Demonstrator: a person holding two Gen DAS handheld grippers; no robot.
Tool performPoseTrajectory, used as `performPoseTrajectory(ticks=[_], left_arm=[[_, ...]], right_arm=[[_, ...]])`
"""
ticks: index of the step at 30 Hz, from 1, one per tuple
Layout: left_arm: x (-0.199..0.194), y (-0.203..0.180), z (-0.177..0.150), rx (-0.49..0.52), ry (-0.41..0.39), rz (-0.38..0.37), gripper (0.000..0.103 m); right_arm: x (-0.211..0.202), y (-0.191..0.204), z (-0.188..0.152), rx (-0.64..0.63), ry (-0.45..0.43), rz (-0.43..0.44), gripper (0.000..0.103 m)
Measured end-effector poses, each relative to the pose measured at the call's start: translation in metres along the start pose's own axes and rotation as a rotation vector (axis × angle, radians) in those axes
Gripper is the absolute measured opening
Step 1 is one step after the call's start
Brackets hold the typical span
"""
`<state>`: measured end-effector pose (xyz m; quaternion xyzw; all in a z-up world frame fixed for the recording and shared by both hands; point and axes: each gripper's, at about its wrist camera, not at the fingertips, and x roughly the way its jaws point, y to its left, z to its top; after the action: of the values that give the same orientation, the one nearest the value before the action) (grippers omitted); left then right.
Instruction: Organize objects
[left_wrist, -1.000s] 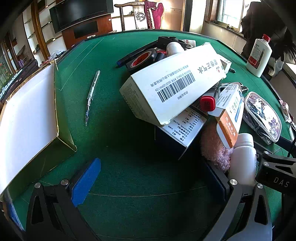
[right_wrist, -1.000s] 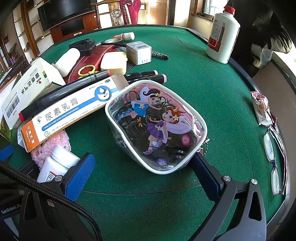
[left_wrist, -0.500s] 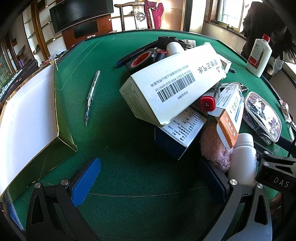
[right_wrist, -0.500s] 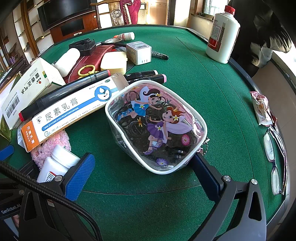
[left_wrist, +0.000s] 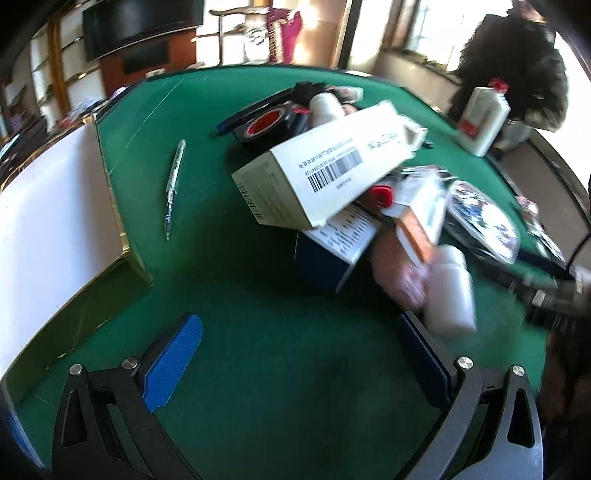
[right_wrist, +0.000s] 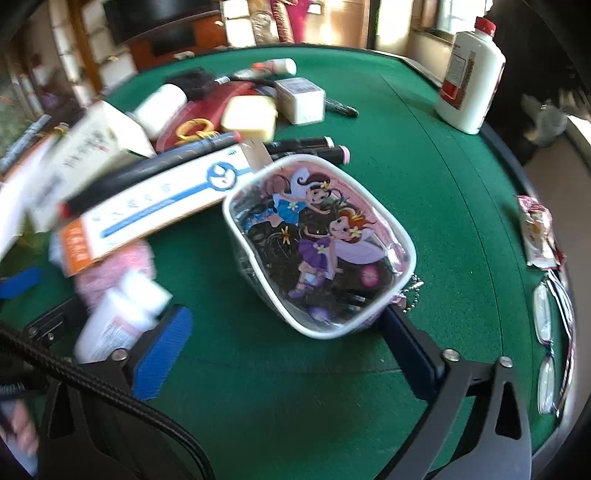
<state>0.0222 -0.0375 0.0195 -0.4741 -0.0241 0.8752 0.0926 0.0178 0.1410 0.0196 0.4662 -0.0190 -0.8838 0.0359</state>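
My left gripper (left_wrist: 299, 354): jaws wide apart, nothing between them, over bare green felt.
My right gripper (right_wrist: 284, 350): jaws spread wide, empty; the pouch sits just ahead, between the finger lines.
Pouch (right_wrist: 317, 243): clear with white piping and a cartoon print, at 12 o'clock from my right gripper; its near corner is just beside my right finger (right_wrist: 410, 347), though I cannot tell if they touch.
Table (right_wrist: 424, 155): green felt, round edge.
Pile: at 1 o'clock from my left gripper, blurred on its right side.
White box (left_wrist: 325, 173): barcode up, tilted, lying across the top of the pile.
Small bottle (left_wrist: 450, 291): white, on its side, just beside my left gripper's right finger, at 2 o'clock.
Pen (left_wrist: 173, 184): alone on the felt at 11 o'clock from my left gripper, well apart from the pile.
Tray (left_wrist: 48, 221): open cardboard, white inside, at 9 o'clock from my left gripper.
Long carton (right_wrist: 155, 206): white and orange, touching the pouch's far-left corner, at 10 o'clock from my right gripper.
Big bottle (right_wrist: 469, 74): white, red cap, upright at 1 o'clock, near the table edge.
Glasses (right_wrist: 550, 332): at 3 o'clock, by the rim.
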Motion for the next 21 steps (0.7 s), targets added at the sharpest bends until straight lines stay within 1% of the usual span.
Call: performPoseTrajectory(ticks=[2, 3, 4, 6, 7, 8, 10, 12, 13, 14, 16, 19, 21], left_arm=[[-0.012, 0.002, -0.006, 0.03, -0.046, -0.026, 0.101], [-0.018, 0.001, -0.009, 0.042, -0.059, -0.058, 0.101], [-0.022, 0.001, -0.011, 0.042, -0.065, -0.112, 0.101], [-0.032, -0.006, -0.012, 0.053, -0.077, -0.232, 0.1], [-0.034, -0.015, -0.01, 0.071, -0.081, -0.26, 0.1], [-0.035, -0.026, -0.009, 0.101, -0.079, -0.279, 0.098], [-0.032, -0.059, -0.004, 0.185, -0.079, -0.278, 0.097], [-0.03, -0.081, -0.004, 0.254, -0.067, -0.257, 0.091], [-0.028, -0.09, -0.003, 0.283, -0.055, -0.253, 0.081], [-0.025, -0.099, -0.002, 0.297, -0.036, -0.261, 0.068], [-0.015, -0.111, 0.004, 0.315, 0.016, -0.274, 0.053], [-0.002, -0.118, 0.012, 0.297, 0.04, -0.219, 0.053], [0.004, -0.115, 0.014, 0.272, 0.061, -0.208, 0.053]], right_arm=[[-0.028, -0.011, -0.004, -0.037, -0.117, 0.004, 0.098], [-0.038, -0.015, -0.005, -0.045, -0.156, 0.009, 0.098], [-0.048, -0.023, -0.008, -0.044, -0.204, 0.029, 0.098], [-0.057, -0.036, -0.013, -0.012, -0.265, 0.08, 0.098], [-0.059, -0.044, -0.015, 0.018, -0.289, 0.111, 0.098], [-0.058, -0.048, -0.017, 0.043, -0.295, 0.131, 0.098], [-0.051, -0.06, -0.019, 0.103, -0.273, 0.157, 0.098], [-0.048, -0.065, -0.021, 0.133, -0.249, 0.156, 0.098], [-0.047, -0.064, -0.02, 0.141, -0.241, 0.161, 0.098], [-0.044, -0.066, -0.017, 0.147, -0.234, 0.17, 0.098], [-0.04, -0.07, -0.016, 0.164, -0.21, 0.175, 0.098], [-0.039, -0.076, -0.018, 0.184, -0.205, 0.212, 0.098], [-0.039, -0.076, -0.02, 0.184, -0.206, 0.217, 0.098]])
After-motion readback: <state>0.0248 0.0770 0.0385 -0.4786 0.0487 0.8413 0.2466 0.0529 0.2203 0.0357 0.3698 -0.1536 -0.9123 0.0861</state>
